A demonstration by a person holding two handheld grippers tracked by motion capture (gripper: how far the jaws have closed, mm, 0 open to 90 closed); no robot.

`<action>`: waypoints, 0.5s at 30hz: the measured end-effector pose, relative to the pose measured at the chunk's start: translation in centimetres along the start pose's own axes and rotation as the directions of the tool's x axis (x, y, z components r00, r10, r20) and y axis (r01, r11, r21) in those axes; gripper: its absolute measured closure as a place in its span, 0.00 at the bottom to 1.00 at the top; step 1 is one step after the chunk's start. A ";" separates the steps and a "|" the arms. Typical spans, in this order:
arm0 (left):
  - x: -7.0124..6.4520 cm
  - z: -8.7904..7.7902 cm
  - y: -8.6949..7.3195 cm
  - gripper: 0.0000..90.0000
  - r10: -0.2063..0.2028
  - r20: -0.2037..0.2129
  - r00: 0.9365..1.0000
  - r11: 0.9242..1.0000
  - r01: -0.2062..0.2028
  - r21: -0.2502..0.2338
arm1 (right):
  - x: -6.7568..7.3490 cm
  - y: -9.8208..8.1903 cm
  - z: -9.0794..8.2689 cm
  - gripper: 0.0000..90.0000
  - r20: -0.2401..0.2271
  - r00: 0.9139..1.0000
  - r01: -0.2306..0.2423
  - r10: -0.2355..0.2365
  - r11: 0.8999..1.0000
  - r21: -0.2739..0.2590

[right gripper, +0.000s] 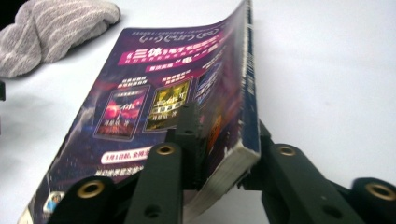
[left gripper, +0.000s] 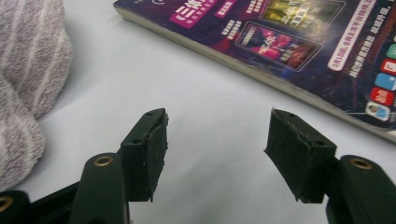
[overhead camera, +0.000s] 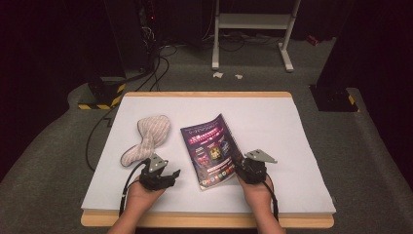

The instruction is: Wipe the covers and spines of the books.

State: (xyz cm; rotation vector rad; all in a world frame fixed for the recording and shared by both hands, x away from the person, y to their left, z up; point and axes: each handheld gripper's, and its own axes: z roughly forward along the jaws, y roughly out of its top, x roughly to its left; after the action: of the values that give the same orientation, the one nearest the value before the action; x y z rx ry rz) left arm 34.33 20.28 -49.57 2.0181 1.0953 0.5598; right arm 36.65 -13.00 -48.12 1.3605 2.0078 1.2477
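Note:
A purple paperback book [overhead camera: 212,148] lies face up in the middle of the white-covered table [overhead camera: 277,122]. My right gripper [overhead camera: 242,163] is shut on the book's near right edge. In the right gripper view one jaw rests on the cover and the other behind the page block, and that side of the book [right gripper: 154,102] is raised. My left gripper [overhead camera: 171,175] stands open, and in the left gripper view [left gripper: 217,149] there is nothing but bare table between its pads. A grey striped cloth [overhead camera: 148,136] lies bunched to its left, with the book [left gripper: 299,42] ahead to its right.
The cloth [left gripper: 28,79] sits close beside the left jaw. A wooden table edge [overhead camera: 204,220] runs along the front. On the floor behind stand a white metal frame [overhead camera: 253,29], black cables [overhead camera: 156,73] and a black box with yellow-black stripes [overhead camera: 102,92].

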 end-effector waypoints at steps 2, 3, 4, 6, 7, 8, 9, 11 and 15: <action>0.2 0.1 0.0 0.42 -0.008 -0.002 1.000 1.000 0.008 0.002 | -0.2 0.1 0.1 0.88 0.004 1.000 -0.005 0.005 1.000 -0.004; 0.2 0.2 0.0 0.42 -0.006 -0.004 1.000 1.000 0.006 0.001 | -0.3 0.1 0.2 0.90 0.007 1.000 -0.003 0.003 1.000 -0.010; 0.1 0.2 -0.1 0.42 -0.003 -0.005 1.000 1.000 0.003 0.000 | -0.3 0.2 0.2 0.91 0.010 1.000 -0.003 0.003 1.000 -0.014; 0.0 0.2 -0.1 0.42 0.003 -0.005 1.000 1.000 -0.003 0.004 | -0.3 0.4 0.1 0.93 0.014 1.000 0.005 -0.005 1.000 -0.021; 0.0 0.2 -0.2 0.42 0.004 -0.005 1.000 1.000 -0.004 0.004 | -0.2 0.6 0.1 0.93 0.013 1.000 0.004 -0.004 1.000 -0.024; 0.0 0.2 -0.2 0.42 0.002 -0.006 1.000 1.000 -0.002 0.003 | -0.1 0.8 0.0 0.93 0.011 1.000 0.011 -0.011 1.000 -0.027; 0.1 0.2 -0.2 0.42 0.000 -0.004 1.000 1.000 0.000 0.002 | 0.0 1.1 -0.1 0.93 0.010 1.000 0.014 -0.013 1.000 -0.027; 0.2 0.2 -0.3 0.42 -0.007 0.000 1.000 1.000 0.007 -0.005 | 0.2 1.5 -0.2 0.93 0.006 1.000 0.025 -0.025 0.999 -0.039; 0.4 0.1 -0.3 0.41 -0.015 0.013 1.000 1.000 0.015 -0.012 | 0.6 2.1 -0.7 0.94 0.000 0.999 0.047 -0.047 0.996 -0.071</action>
State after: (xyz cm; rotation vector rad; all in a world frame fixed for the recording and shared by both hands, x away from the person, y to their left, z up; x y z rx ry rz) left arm 34.44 20.65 -49.89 1.9990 1.0962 0.5431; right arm 36.95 -12.49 -45.90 1.2728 1.9659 1.2868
